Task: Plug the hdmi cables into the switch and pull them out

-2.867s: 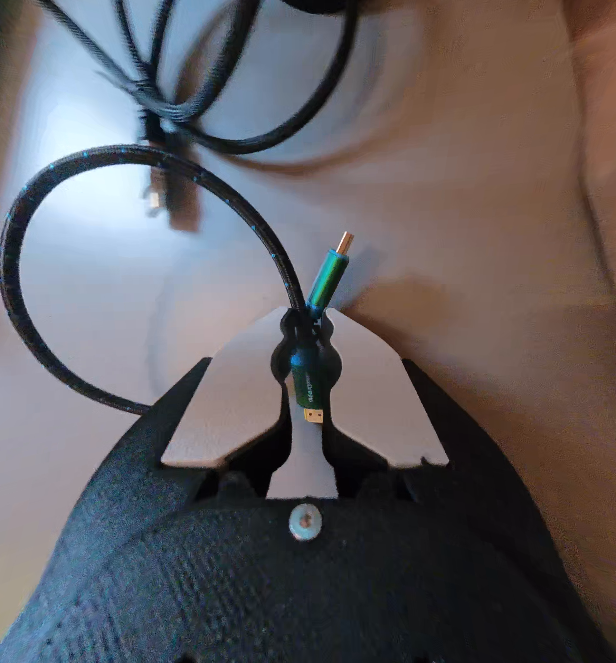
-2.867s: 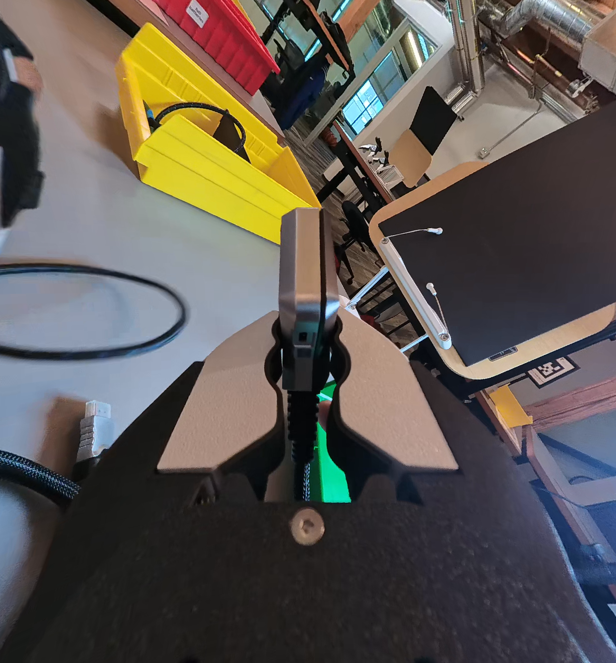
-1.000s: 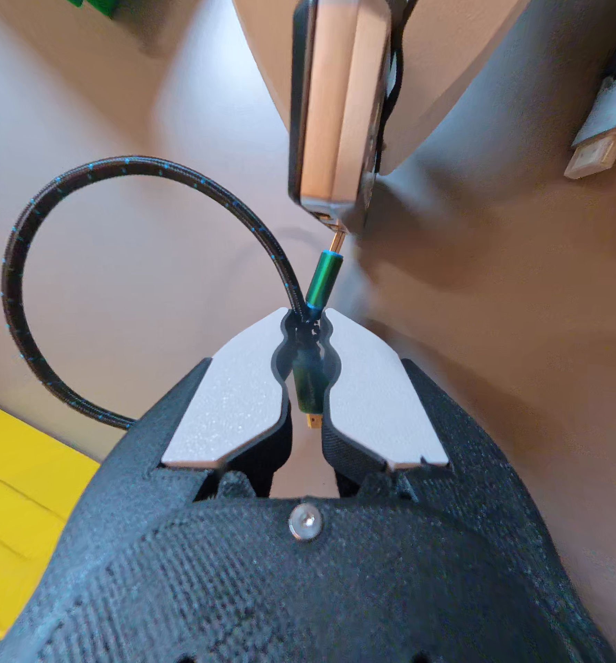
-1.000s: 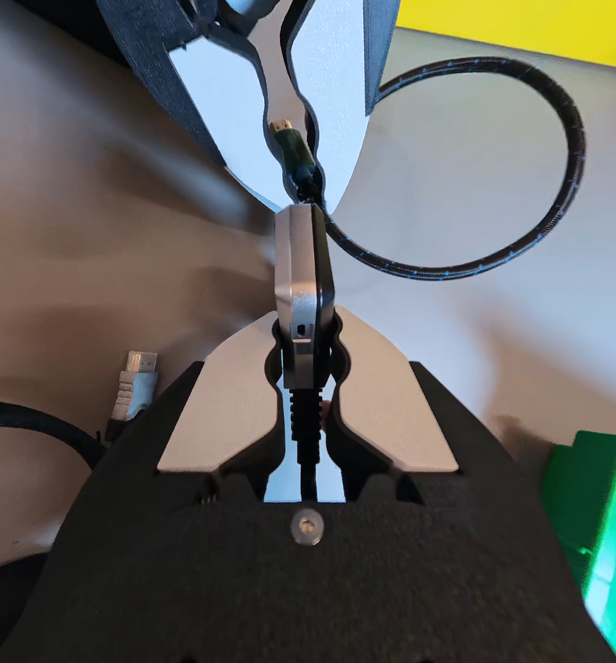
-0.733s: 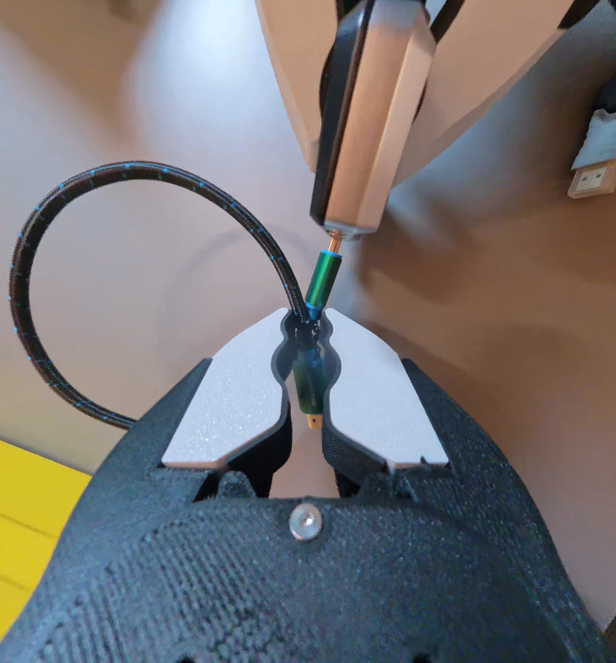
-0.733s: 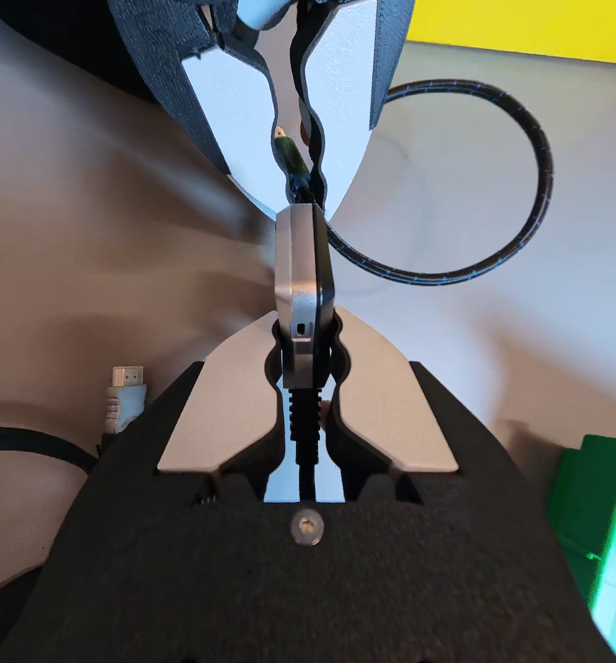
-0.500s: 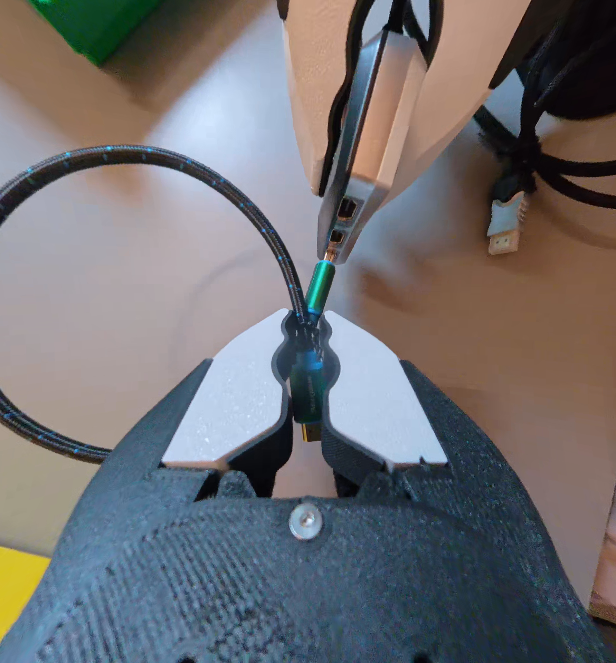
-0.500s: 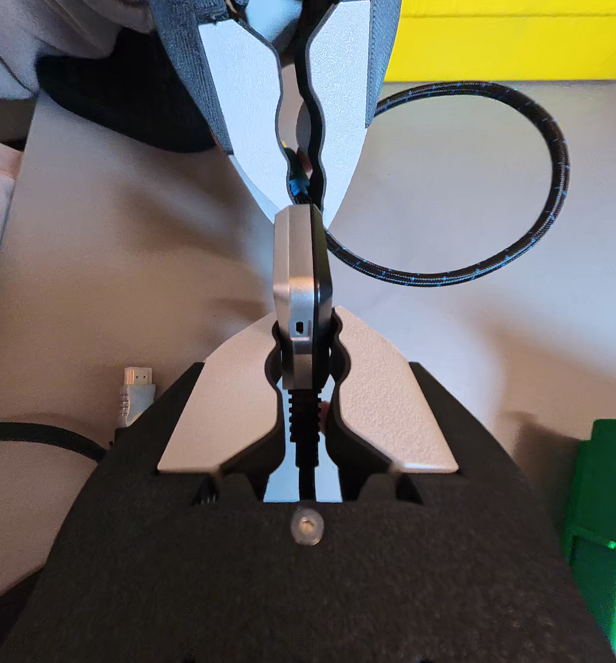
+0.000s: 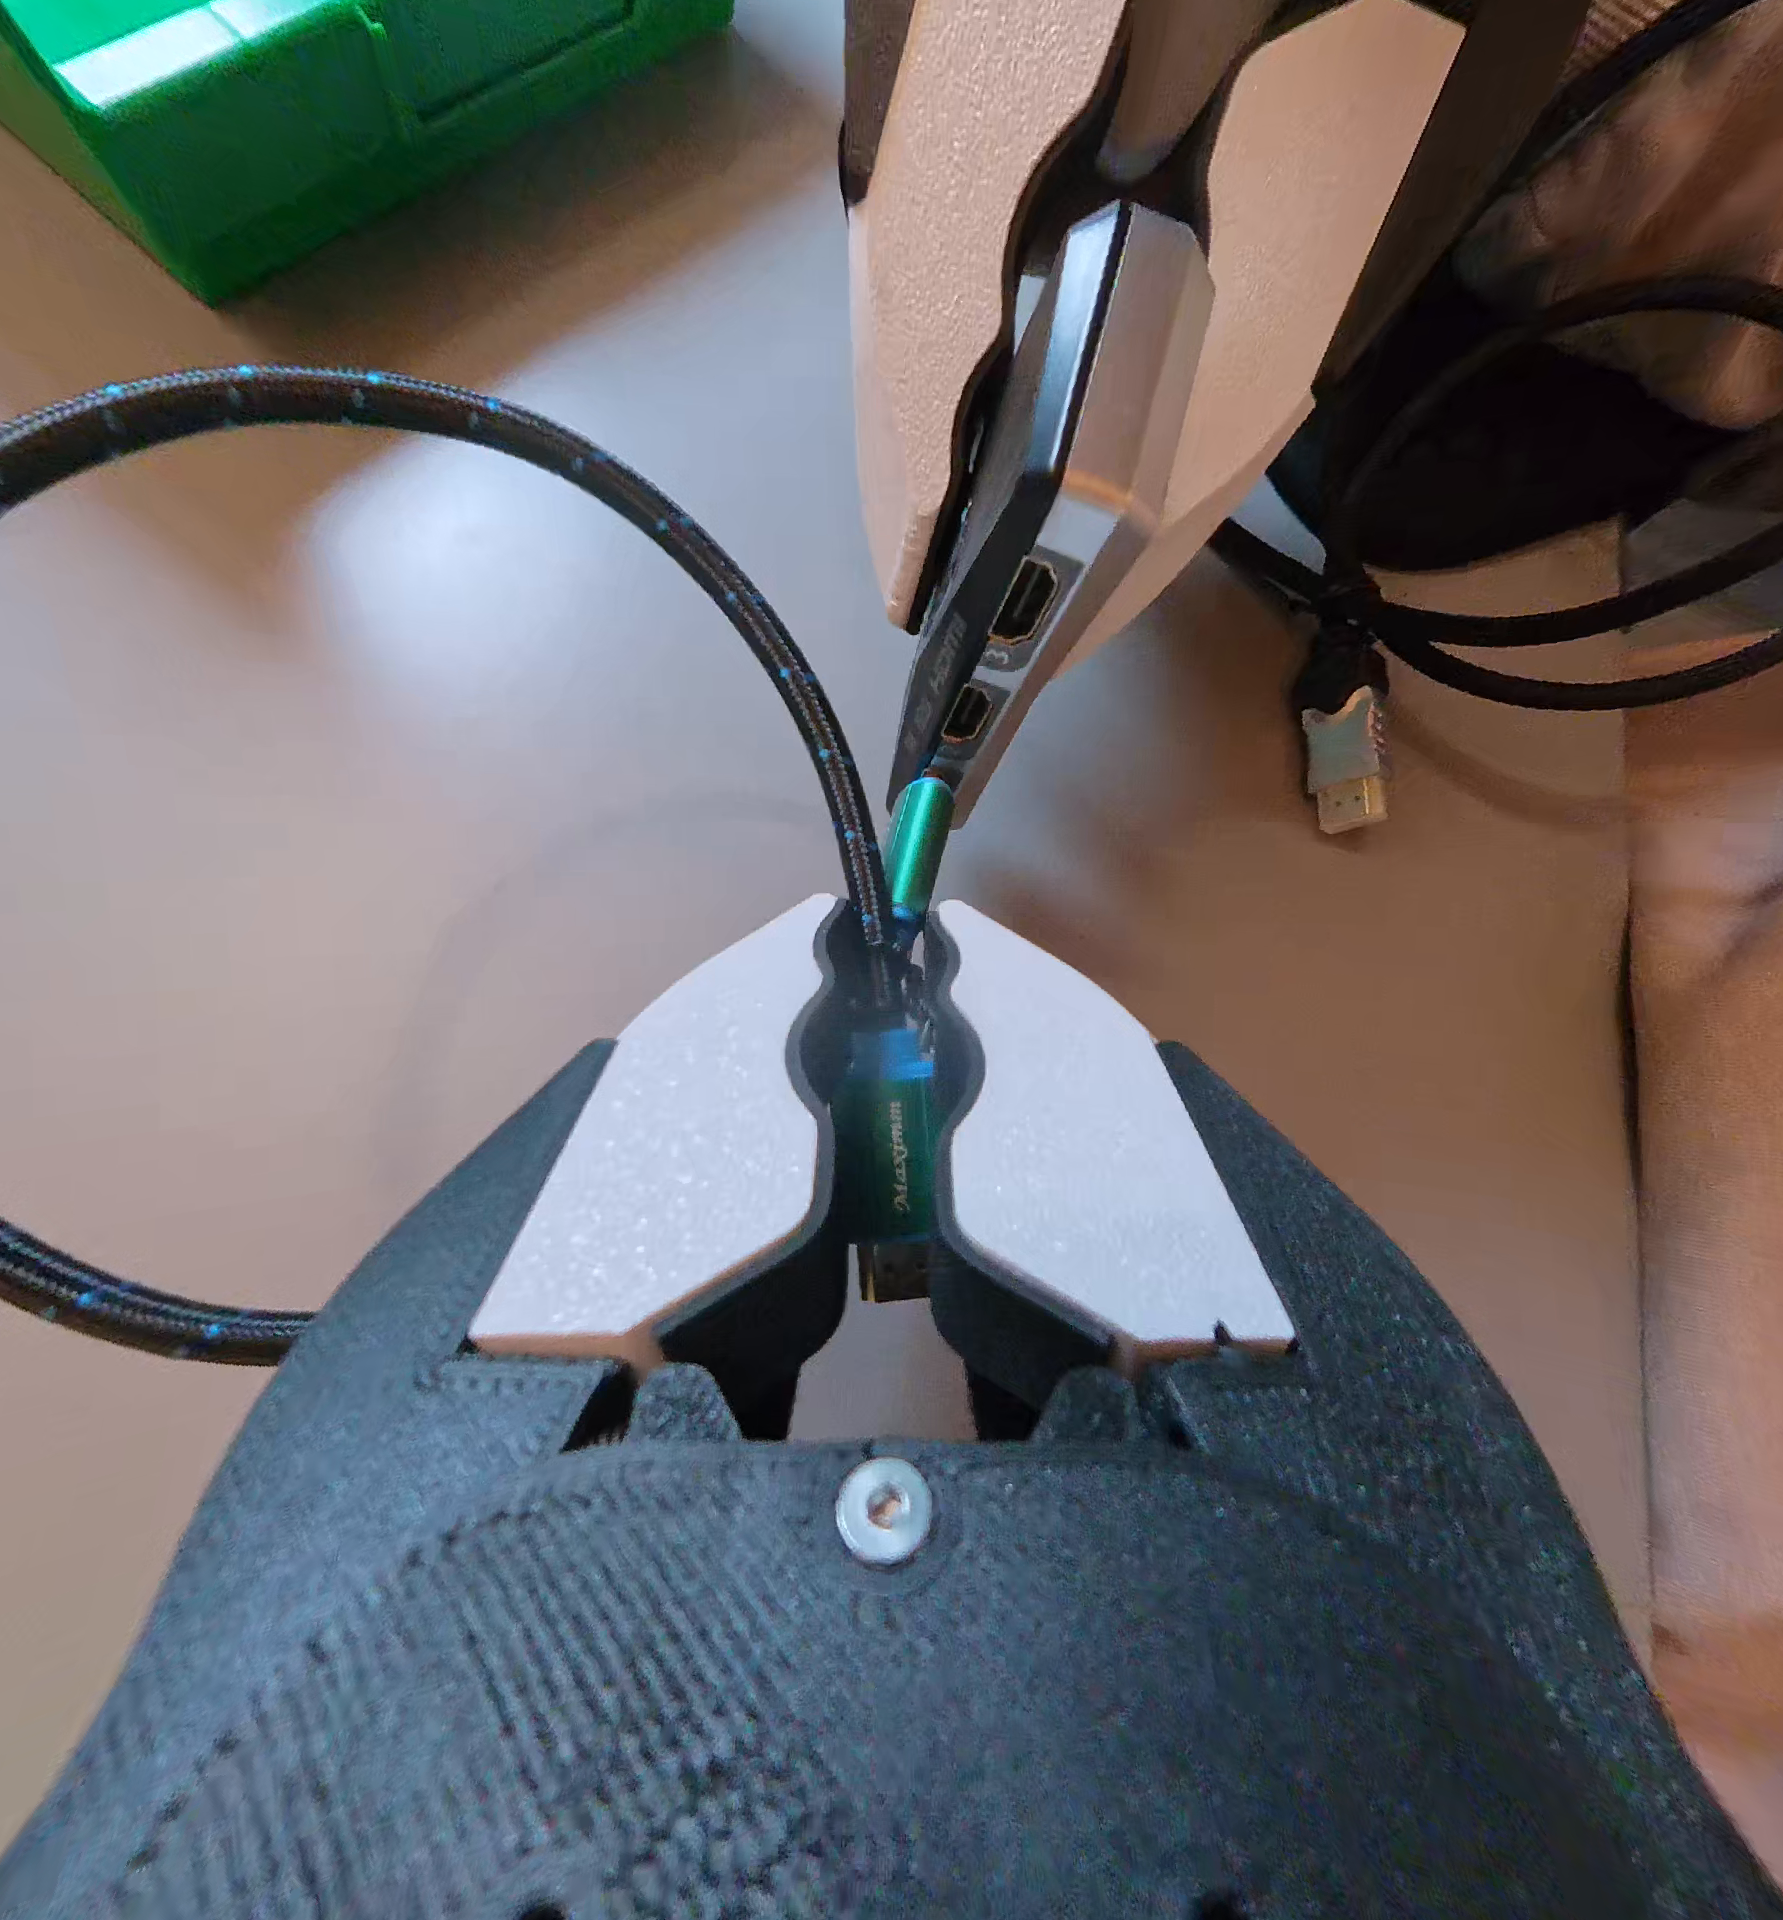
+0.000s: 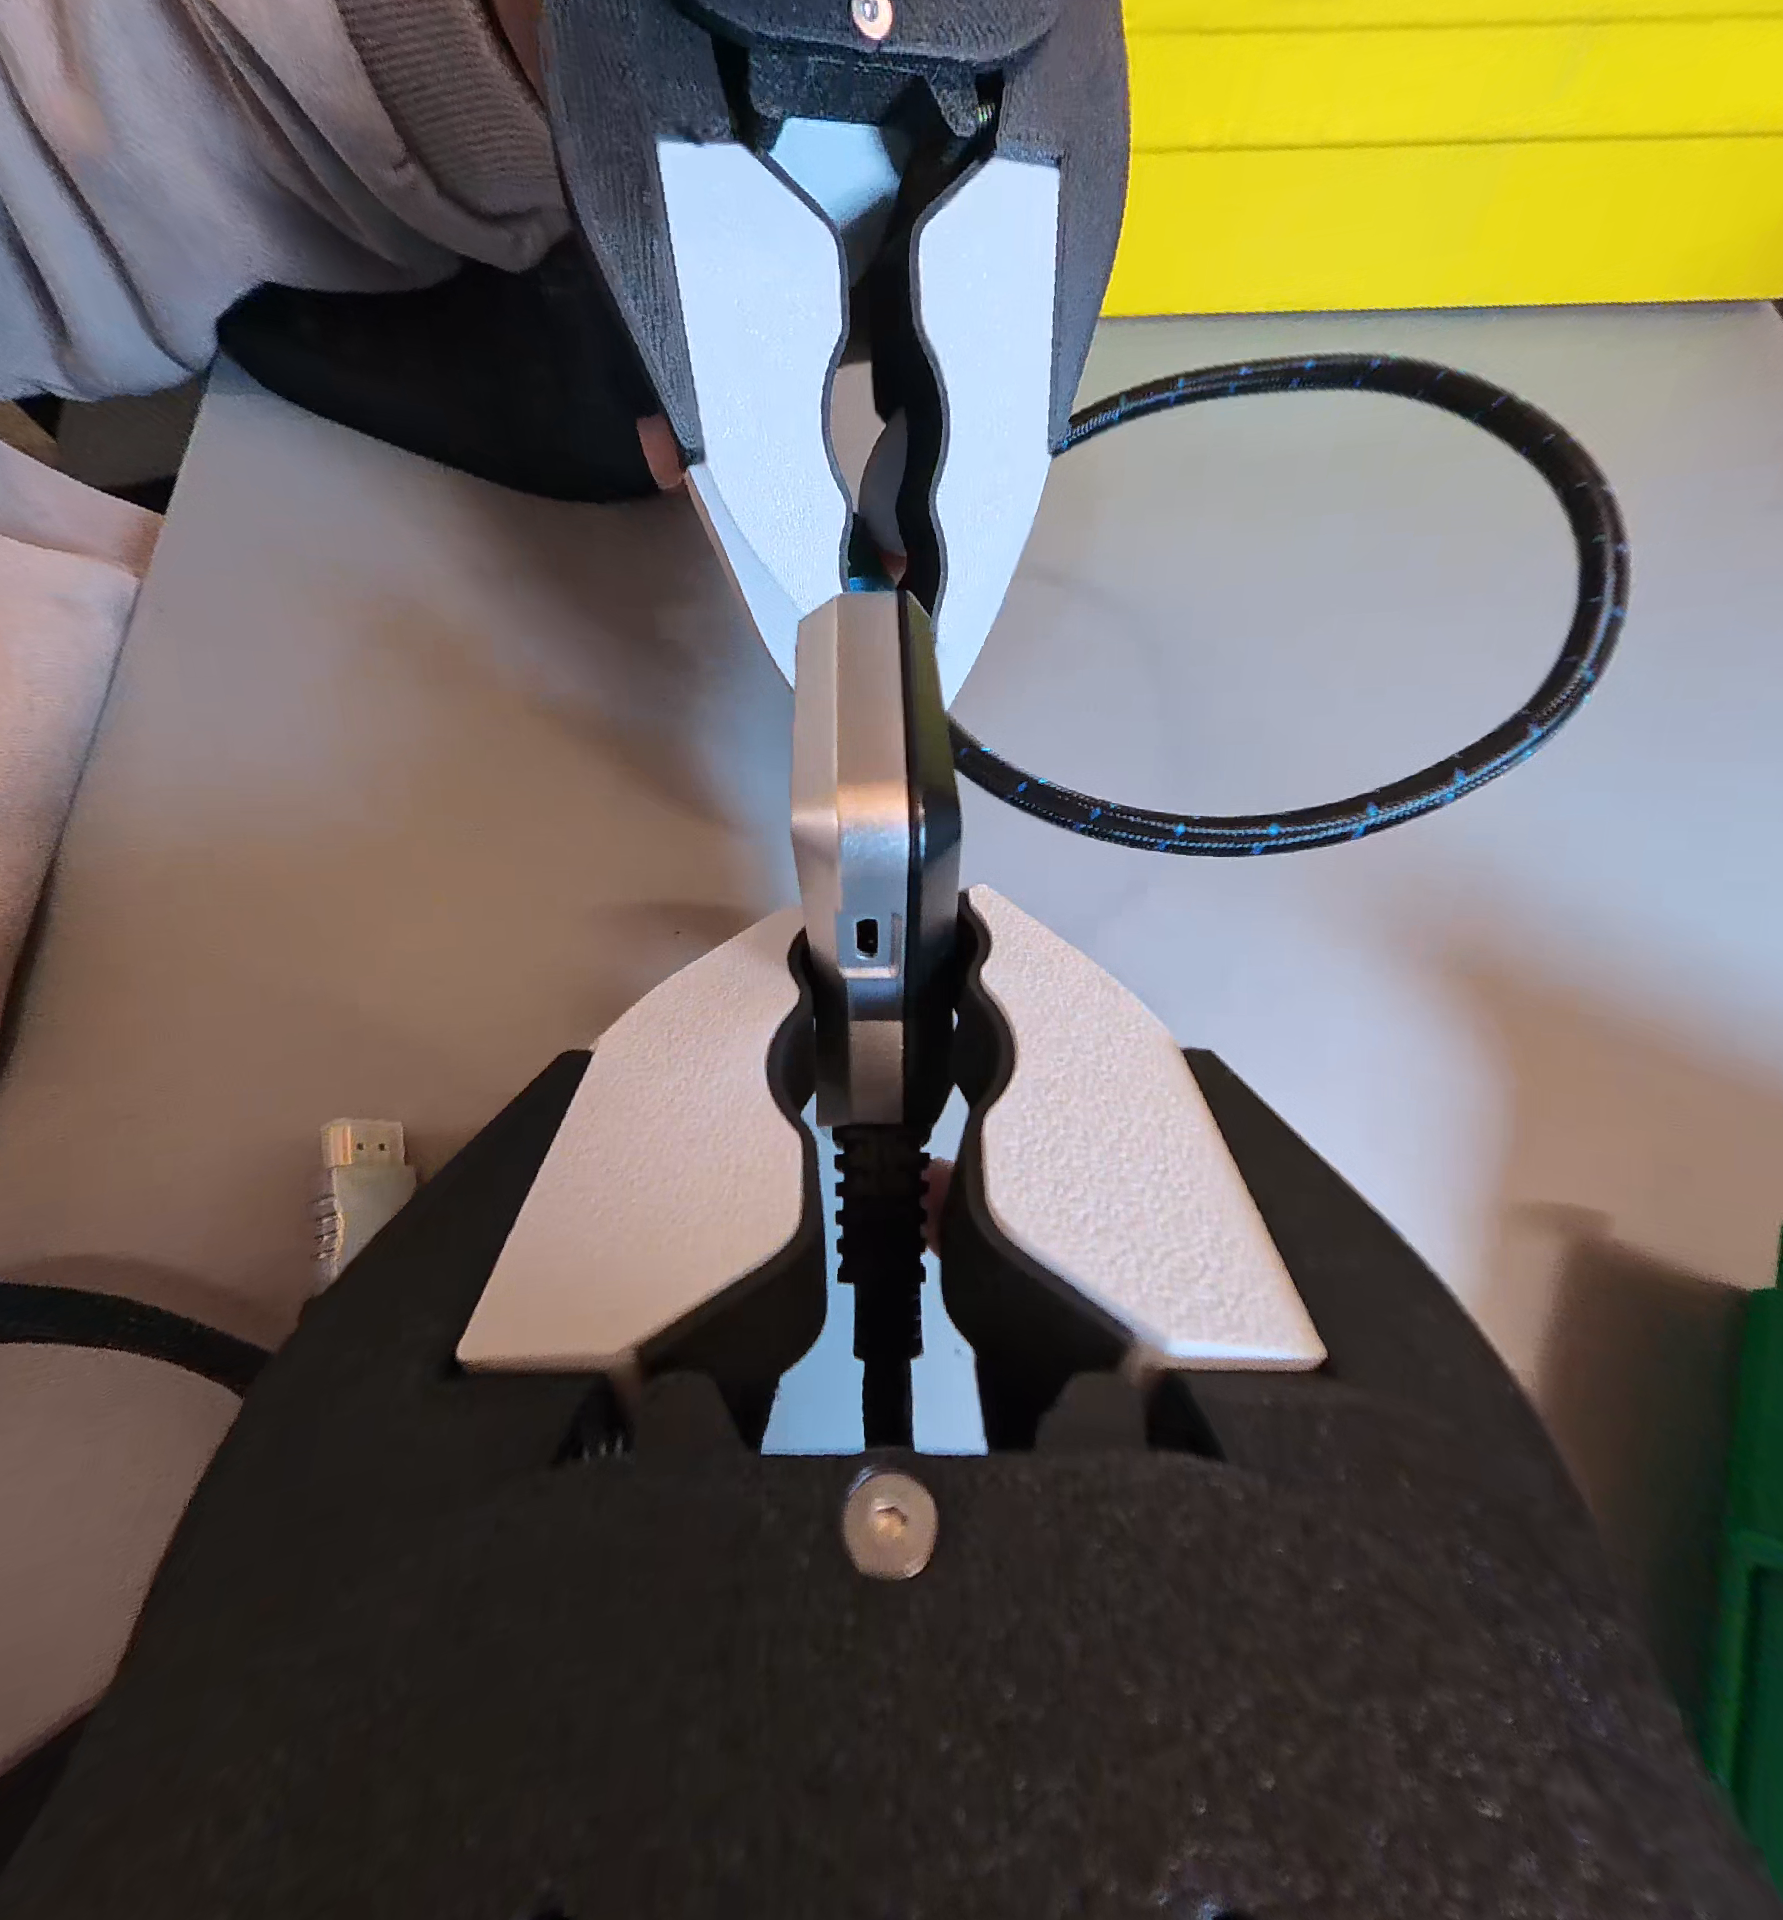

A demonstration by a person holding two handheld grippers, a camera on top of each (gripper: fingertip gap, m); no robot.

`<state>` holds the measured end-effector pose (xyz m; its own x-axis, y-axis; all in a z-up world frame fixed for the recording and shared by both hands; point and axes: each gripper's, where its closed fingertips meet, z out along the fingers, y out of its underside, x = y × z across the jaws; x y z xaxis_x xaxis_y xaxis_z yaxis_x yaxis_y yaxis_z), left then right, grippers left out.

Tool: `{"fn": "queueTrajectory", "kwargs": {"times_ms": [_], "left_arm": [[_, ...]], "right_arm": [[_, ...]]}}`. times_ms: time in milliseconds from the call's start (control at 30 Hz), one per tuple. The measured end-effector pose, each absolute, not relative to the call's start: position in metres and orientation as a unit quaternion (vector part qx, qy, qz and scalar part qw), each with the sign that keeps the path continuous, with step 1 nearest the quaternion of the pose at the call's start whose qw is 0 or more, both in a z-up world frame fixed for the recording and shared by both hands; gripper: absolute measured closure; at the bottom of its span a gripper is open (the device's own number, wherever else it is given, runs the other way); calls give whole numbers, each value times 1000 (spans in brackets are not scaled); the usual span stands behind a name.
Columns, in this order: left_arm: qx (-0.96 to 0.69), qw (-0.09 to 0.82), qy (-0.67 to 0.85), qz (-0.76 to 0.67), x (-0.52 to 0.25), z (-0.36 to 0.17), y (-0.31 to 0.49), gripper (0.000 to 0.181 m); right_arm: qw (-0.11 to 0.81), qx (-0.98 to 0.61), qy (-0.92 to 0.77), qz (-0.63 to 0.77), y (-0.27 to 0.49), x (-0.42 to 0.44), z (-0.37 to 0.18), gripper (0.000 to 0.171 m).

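My left gripper (image 9: 892, 914) is shut on a black braided HDMI cable (image 9: 451, 416) just behind its green plug (image 9: 916, 847). The plug's tip sits at the lowest port of the grey switch (image 9: 1105, 416), and its gold end hardly shows. The cable's second green plug (image 9: 892, 1174) lies back between my fingers. My right gripper (image 10: 887, 914) is shut on the switch (image 10: 861, 790) and holds it edge-on toward the left gripper (image 10: 887, 520). Two more ports on the switch are free. The cable loop (image 10: 1489, 727) hangs to the right.
A loose grey HDMI plug (image 9: 1344, 769) with coiled black cables lies on the table; it also shows in the right wrist view (image 10: 362, 1164). A green box (image 9: 295, 104) and a yellow bin (image 10: 1489, 156) stand nearby. A person's sleeve (image 10: 191, 156) is at the table edge. About 5 cm separates my left fingertips from my right.
The two grippers have closed in on each other. The plug's gold tip, bare a second ago, has gone into the switch's end port. The switch has tilted so its ports show.
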<state>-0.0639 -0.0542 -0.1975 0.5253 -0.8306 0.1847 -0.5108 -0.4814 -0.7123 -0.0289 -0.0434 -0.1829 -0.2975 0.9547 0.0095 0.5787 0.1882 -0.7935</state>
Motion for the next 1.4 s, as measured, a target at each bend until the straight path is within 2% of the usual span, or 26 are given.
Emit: {"fn": "queueTrajectory", "kwargs": {"times_ms": [133, 267, 433, 600, 767, 900, 967, 1033, 1067, 1167, 1333, 1400], "left_arm": [[-807, 345, 422, -229, -72, -195, -51, 166], [-760, 462, 382, -251, -105, -144, -45, 157], [-688, 660, 212, -213, -203, -70, -24, 148], [-683, 720, 92, -84, -299, -56, -25, 147], [-722, 688, -8, -77, -353, -89, -21, 148], [-831, 556, 16, -20, -362, -153, -18, 144], [-870, 486, 59, 61, -366, -181, -19, 146], [-877, 453, 99, 125, -367, -189, -18, 164], [-882, 431, 127, 143, -365, -194, -20, 180], [-882, 415, 143, 170, -368, -195, -22, 181], [-887, 416, 129, 153, -370, -193, -20, 160], [-902, 382, 136, 148, -371, -205, -17, 155]], "right_arm": [[279, -533, -728, 329, -40, -34, -183, 149], [318, -539, -717, 307, -28, -29, -172, 149], [403, -547, -652, 335, 0, -21, -146, 149], [495, -531, -604, 329, 23, -11, -120, 149], [519, -527, -588, 327, 28, -8, -116, 149], [522, -524, -598, 310, 27, -10, -120, 149], [522, -521, -601, 308, 26, -11, -122, 149], [519, -522, -603, 307, 25, -12, -123, 149], [518, -522, -604, 307, 24, -13, -124, 149], [517, -522, -605, 307, 24, -13, -124, 149], [509, -528, -602, 314, 24, -15, -128, 149], [506, -531, -602, 314, 25, -16, -130, 149]]}}
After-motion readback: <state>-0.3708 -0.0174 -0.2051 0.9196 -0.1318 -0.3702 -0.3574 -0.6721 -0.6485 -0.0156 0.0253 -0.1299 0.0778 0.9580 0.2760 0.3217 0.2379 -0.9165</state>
